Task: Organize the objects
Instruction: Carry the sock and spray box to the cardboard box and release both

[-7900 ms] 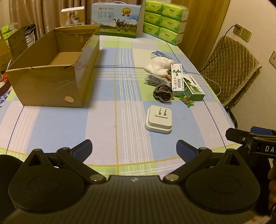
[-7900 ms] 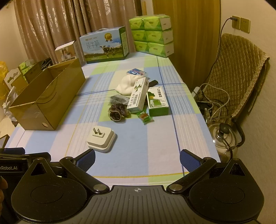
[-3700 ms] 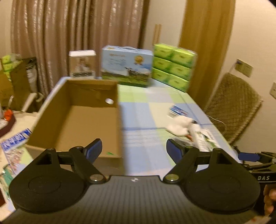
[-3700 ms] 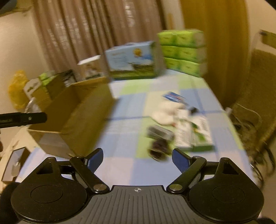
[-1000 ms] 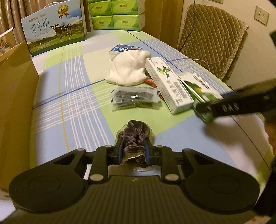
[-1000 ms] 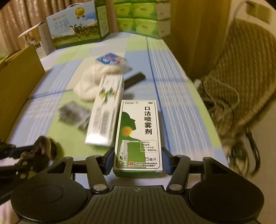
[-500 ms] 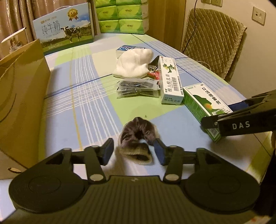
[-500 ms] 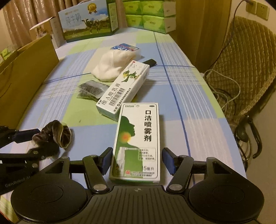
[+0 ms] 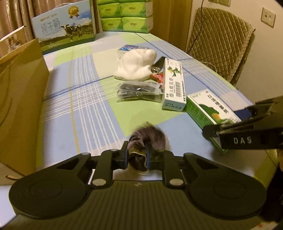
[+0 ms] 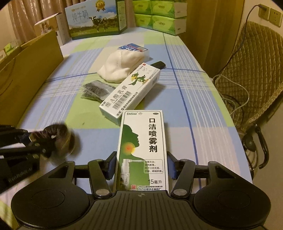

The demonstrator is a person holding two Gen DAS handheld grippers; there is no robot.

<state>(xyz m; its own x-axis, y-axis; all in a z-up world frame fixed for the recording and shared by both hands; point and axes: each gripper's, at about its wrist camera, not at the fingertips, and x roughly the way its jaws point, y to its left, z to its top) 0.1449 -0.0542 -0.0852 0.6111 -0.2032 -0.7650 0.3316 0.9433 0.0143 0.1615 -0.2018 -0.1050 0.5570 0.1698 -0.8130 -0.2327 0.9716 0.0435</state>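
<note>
My left gripper (image 9: 137,155) is shut on a dark brown velvet scrunchie (image 9: 148,138), which looks blurred just above the checked tablecloth. The same scrunchie (image 10: 56,136) shows at the left of the right wrist view, held by the other gripper. My right gripper (image 10: 141,166) is shut on a green and white mouth spray box (image 10: 143,146), its pads pressing both long sides. That box (image 9: 210,109) also shows at the right of the left wrist view. An open cardboard box (image 9: 19,99) stands at the left of the table.
Ahead lie a long white cream box (image 10: 130,92), a packet of dark items (image 9: 139,92), a white cloth bundle (image 9: 138,65) and a small blue pack (image 10: 132,47). A milk carton case (image 9: 65,24) and green tissue packs (image 9: 123,16) stand at the back. A padded chair (image 10: 247,77) is to the right.
Both grippers, open around their objects half a second ago, have shut: the left on the scrunchie, the right on the spray box. The scrunchie is now blurred with motion.
</note>
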